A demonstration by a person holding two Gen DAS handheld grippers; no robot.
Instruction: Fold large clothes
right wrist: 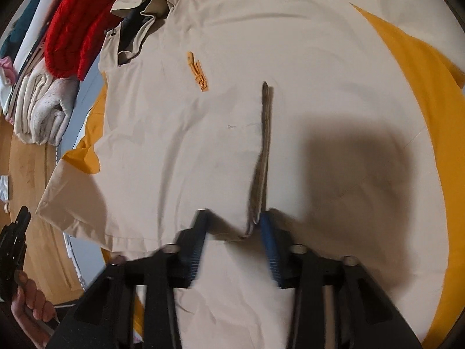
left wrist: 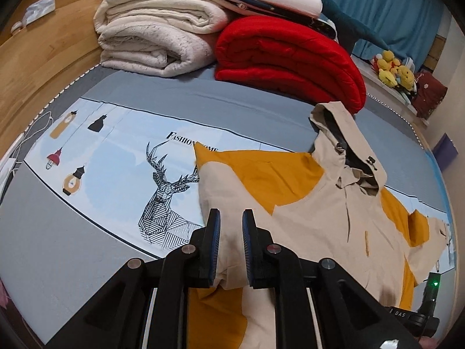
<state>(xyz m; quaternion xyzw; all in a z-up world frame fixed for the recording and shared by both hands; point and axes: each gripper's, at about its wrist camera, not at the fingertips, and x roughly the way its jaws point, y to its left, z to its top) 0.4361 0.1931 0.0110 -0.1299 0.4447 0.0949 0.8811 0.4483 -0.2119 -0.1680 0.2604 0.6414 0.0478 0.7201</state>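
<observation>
Left hand-held gripper [left wrist: 231, 212] points down at the near edge of the jacket [left wrist: 319, 218]. Its jaws are only narrowly apart with beige cloth showing between them, and I cannot tell whether the pads actually pinch it. The right hand-held gripper [right wrist: 234, 213] hangs over the middle of the same garment with its jaws apart. A raised fold [right wrist: 264, 145] of beige cloth runs up between them and lies against one blue pad, while the other pad stands clear of it, so nothing is clamped. This part of the view is blurred.

A bed [left wrist: 87, 203] with a grey and pale-blue sheet fills the scene. The sheet is printed with a line-drawn deer [left wrist: 165, 197] and hanging lamps. The beige and mustard jacket lies spread flat on it, front up. Its hood [left wrist: 343, 151] points toward the head of the bed and one sleeve [right wrist: 72, 203] stretches out to the side.

Beyond the hood sit a folded red blanket [left wrist: 290, 58] and, beside it, a folded cream blanket [left wrist: 154, 43] with more bedding stacked on top.

Yellow plush toys [left wrist: 392, 69] sit on a ledge past the bed.

In the right wrist view, a hand [right wrist: 32, 305] grips the left tool's handle just beyond the sleeve cuff.

An orange zip pull [right wrist: 197, 72] rests on the chest of the jacket.
</observation>
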